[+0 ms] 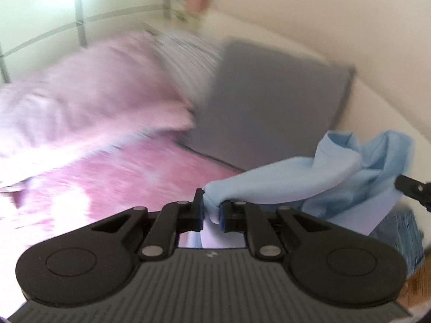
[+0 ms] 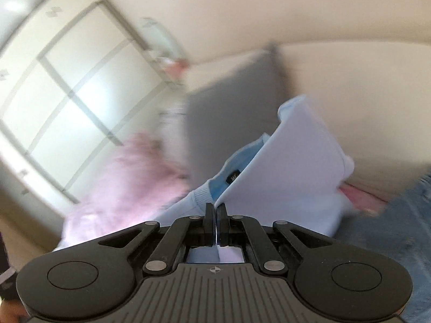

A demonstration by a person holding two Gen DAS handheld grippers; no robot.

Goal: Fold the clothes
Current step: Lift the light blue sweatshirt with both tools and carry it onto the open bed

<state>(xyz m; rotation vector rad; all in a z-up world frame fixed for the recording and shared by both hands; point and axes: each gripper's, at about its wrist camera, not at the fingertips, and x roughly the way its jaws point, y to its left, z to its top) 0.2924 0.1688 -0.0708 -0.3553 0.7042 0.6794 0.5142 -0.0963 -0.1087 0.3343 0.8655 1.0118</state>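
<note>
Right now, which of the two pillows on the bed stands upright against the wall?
The grey pillow stands propped against the wall; the pink pillow lies flat to its left on the bed.

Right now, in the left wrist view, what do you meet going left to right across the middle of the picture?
Pink pillow → grey cushion → light blue garment, pinched in the left gripper → tip of the right gripper at the right edge.
</note>
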